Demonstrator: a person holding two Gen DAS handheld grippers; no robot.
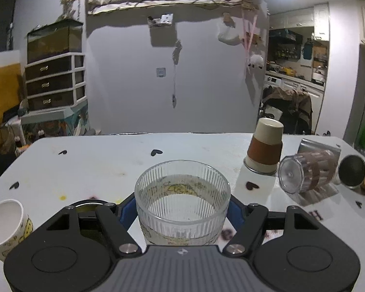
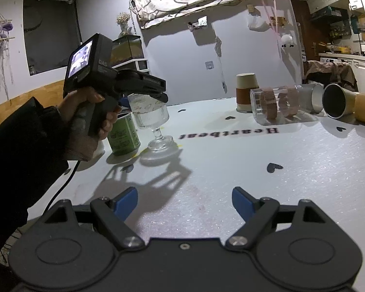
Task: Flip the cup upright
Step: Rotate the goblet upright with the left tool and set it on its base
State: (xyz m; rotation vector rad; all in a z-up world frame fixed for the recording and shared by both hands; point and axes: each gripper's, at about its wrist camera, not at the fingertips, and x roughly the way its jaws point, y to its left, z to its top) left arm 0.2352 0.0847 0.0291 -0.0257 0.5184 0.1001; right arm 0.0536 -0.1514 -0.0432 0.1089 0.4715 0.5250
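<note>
A ribbed clear glass goblet (image 1: 182, 204) stands upright, mouth up, between the blue pads of my left gripper (image 1: 181, 209), which is shut on its bowl. In the right wrist view the same goblet (image 2: 151, 119) stands on its stem and foot on the white table, with the left gripper (image 2: 155, 97) clamped on its bowl. My right gripper (image 2: 185, 202) is open and empty, low over the table's near side.
A green can (image 2: 123, 133) stands just left of the goblet. An upside-down paper cup (image 1: 265, 146), a clear tumbler on its side (image 1: 306, 172) and a metal cup on its side (image 1: 352, 175) are at the far right. A paper cup (image 1: 4, 226) stands near left.
</note>
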